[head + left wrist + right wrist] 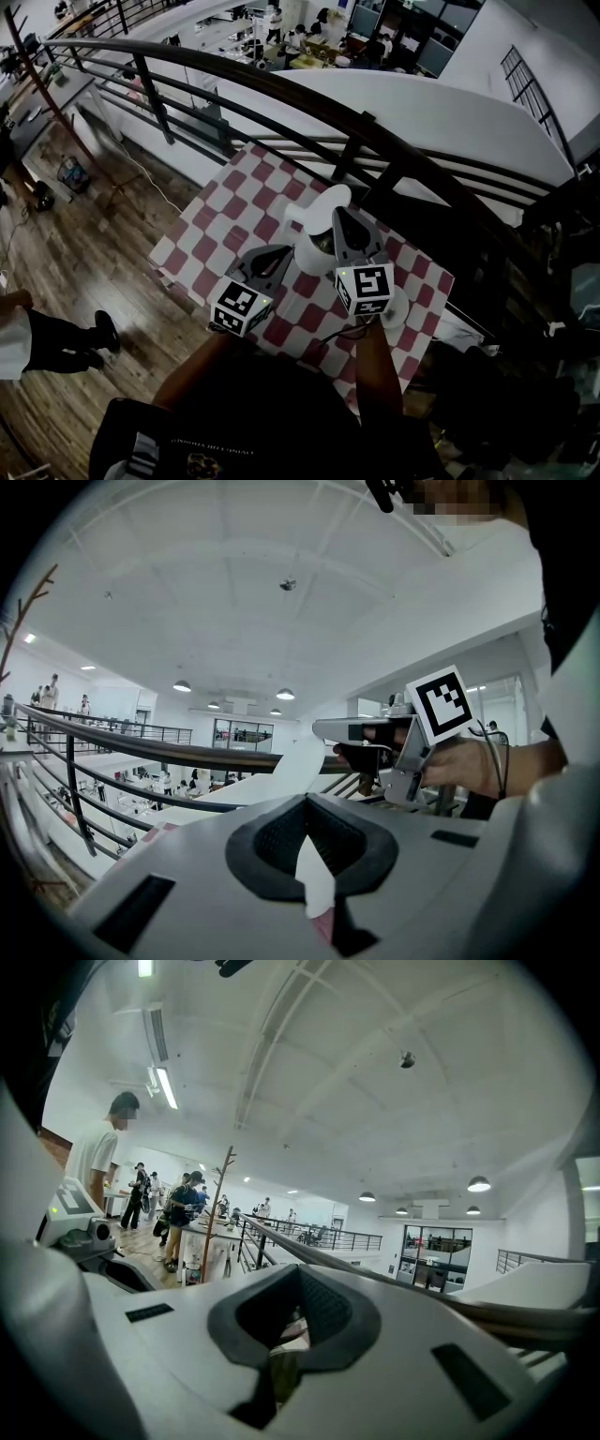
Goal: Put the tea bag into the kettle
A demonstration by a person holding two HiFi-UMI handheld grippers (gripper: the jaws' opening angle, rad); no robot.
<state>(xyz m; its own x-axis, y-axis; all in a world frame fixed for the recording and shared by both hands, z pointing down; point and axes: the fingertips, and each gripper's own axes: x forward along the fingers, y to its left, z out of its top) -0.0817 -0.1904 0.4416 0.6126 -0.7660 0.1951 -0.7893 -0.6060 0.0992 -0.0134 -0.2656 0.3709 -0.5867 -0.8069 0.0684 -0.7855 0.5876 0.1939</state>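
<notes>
The white kettle [312, 251] stands on the red-and-white checked table [234, 211], partly covered by both grippers. My left gripper [279, 255] points at the kettle's near-left side. Its jaws [305, 801] are shut on a white paper tea bag [317, 888], which shows as a strip in the gap between the pads. My right gripper [339, 221] reaches over the kettle's top, and it also appears in the left gripper view [323, 729]. Its jaws [298, 1271] are shut, and only a bit of the cloth shows through the gap. The kettle's opening is hidden.
A white round object [395, 307] lies on the table at the right, half behind the right gripper's marker cube. A dark metal railing [281, 89] runs just behind the table, with a drop to a lower floor beyond. Wooden floor [84, 244] lies to the left.
</notes>
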